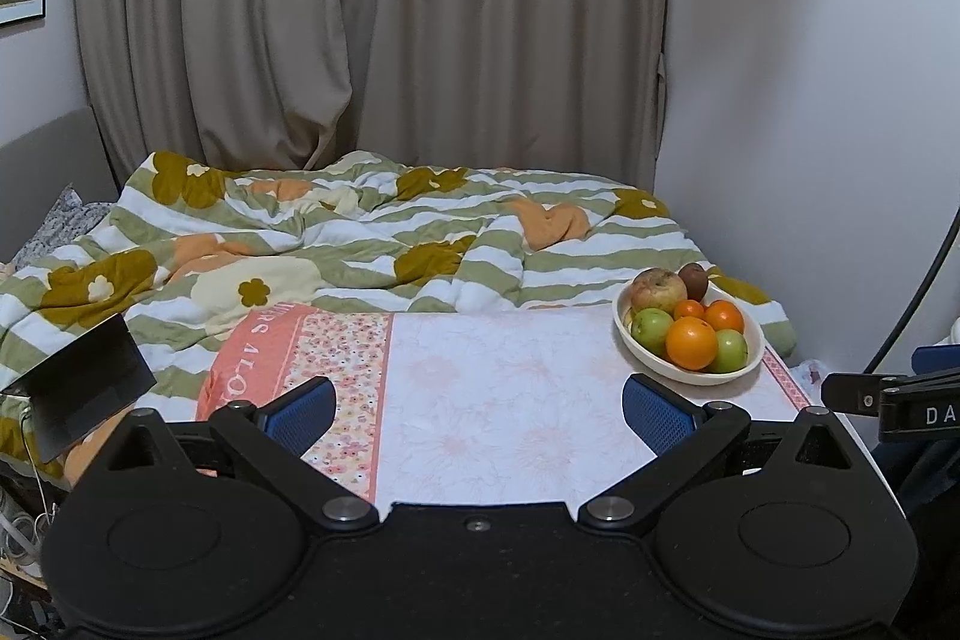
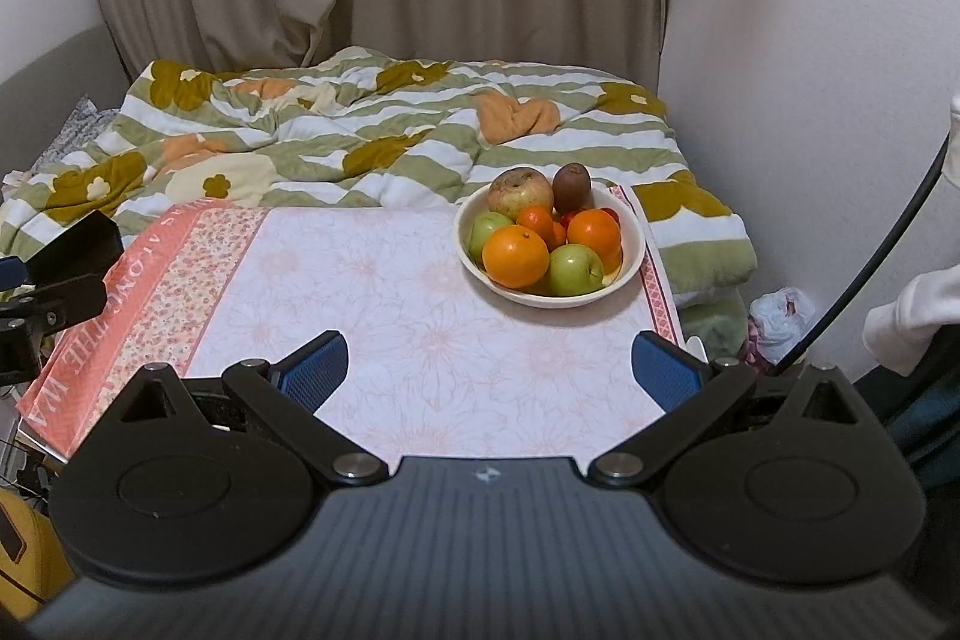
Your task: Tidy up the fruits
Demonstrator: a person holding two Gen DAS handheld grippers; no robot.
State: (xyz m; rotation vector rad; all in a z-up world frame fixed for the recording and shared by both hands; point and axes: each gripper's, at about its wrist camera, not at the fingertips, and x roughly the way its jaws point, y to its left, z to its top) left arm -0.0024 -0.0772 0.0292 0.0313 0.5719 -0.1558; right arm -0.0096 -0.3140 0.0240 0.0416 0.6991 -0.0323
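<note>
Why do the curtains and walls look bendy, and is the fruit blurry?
Both wrist views use fisheye lenses, so the curtains and walls bow near the edges. In the right wrist view the fruit looks fairly sharp; in the left wrist view it is smaller and softer, and the corners go dark.

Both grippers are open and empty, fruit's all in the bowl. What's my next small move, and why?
Probably ease the right gripper forward toward the bowl and line its open jaws up on the big orange at the front. The bowl sits nearer the right side of the table, that orange lies on top and unobstructed, and the left gripper is farther off.
</note>
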